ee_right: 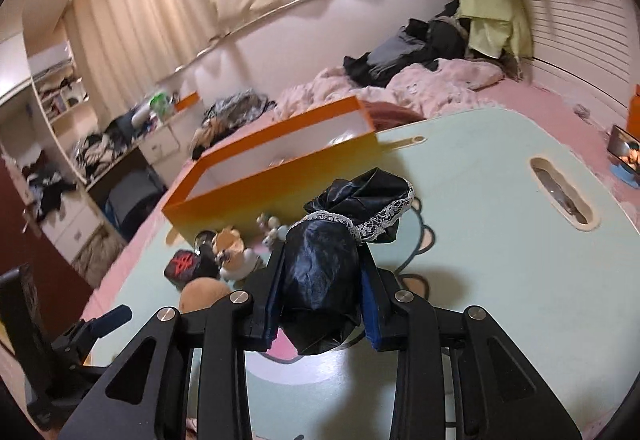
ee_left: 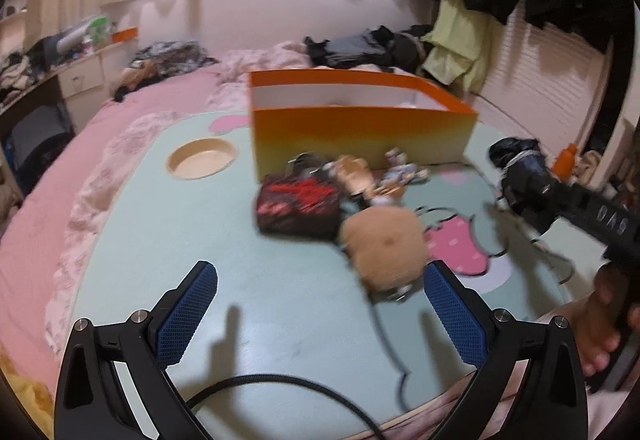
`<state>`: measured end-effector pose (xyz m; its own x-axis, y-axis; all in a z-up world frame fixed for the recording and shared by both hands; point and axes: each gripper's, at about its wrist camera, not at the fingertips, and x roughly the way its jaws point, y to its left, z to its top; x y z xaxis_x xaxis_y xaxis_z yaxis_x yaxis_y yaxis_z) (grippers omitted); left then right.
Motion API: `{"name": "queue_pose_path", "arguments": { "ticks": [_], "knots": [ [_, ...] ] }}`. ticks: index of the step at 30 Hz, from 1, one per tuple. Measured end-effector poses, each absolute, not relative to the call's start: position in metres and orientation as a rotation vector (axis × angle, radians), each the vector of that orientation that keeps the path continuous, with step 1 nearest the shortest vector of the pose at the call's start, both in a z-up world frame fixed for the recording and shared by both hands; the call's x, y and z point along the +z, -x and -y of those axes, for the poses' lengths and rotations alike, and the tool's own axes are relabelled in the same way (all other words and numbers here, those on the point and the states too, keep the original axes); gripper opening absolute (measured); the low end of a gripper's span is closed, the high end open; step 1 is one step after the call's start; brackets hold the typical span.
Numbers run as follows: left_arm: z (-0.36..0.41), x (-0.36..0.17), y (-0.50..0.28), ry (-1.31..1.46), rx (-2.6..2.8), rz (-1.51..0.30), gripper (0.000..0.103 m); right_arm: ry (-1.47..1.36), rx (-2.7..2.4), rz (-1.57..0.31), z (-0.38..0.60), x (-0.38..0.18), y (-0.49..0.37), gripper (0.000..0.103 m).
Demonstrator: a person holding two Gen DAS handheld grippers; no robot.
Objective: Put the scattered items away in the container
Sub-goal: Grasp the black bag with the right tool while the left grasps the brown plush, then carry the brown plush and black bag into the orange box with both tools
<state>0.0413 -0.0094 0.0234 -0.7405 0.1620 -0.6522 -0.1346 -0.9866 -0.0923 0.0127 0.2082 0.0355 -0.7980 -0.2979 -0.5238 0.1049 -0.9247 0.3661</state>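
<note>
Cream curtains and a cluttered bed with pink bedding frame a pale green tabletop printed with a cartoon figure, set on the bed as the work surface. Toward its far side stands an open orange box with white inner walls, the container for the tidying; in the right wrist view something small lies inside it, too blurred to name. Just in front of the box's near wall lies a cluster of scattered items: a black pouch with a red design, a small dog plush figure, a few small figurines that are blurred, and nearest to the left gripper a round tan plush. A shallow round recess is sunk in the tabletop left of the box. The left gripper hovers low over the tabletop with its blue-padded jaws spread wide and nothing between them; the tan plush sits just ahead of the right-hand pad. The right gripper has its jaws drawn in on a black glossy drawstring pouch with white lace trim, the blue pads pressing its sides; the pouch bulges between them, its gathered top pointing toward the box, well short of the box's rim. From the left wrist view, a person's hand grips that tool's handle at the right edge.
</note>
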Motion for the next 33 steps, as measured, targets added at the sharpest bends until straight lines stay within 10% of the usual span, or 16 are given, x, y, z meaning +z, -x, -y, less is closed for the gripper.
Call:
{"name": "queue_pose_path", "arguments": {
  "ticks": [7, 14, 33],
  "knots": [
    [-0.021, 0.023, -0.014, 1.144, 2.693, 0.036, 0.102, -0.899, -2.73, 0.474, -0.209, 0.036, -0.008, 0.034],
    [-0.04, 0.01, -0.009, 1.213, 2.69, -0.089, 0.053, -0.909, -2.722, 0.475, -0.211, 0.033, -0.008, 0.034],
    [-0.018, 0.034, -0.048, 0.916, 2.89, -0.022, 0.05, -0.869, -2.681, 0.26, -0.182, 0.039, -0.018, 0.034]
  ]
}}
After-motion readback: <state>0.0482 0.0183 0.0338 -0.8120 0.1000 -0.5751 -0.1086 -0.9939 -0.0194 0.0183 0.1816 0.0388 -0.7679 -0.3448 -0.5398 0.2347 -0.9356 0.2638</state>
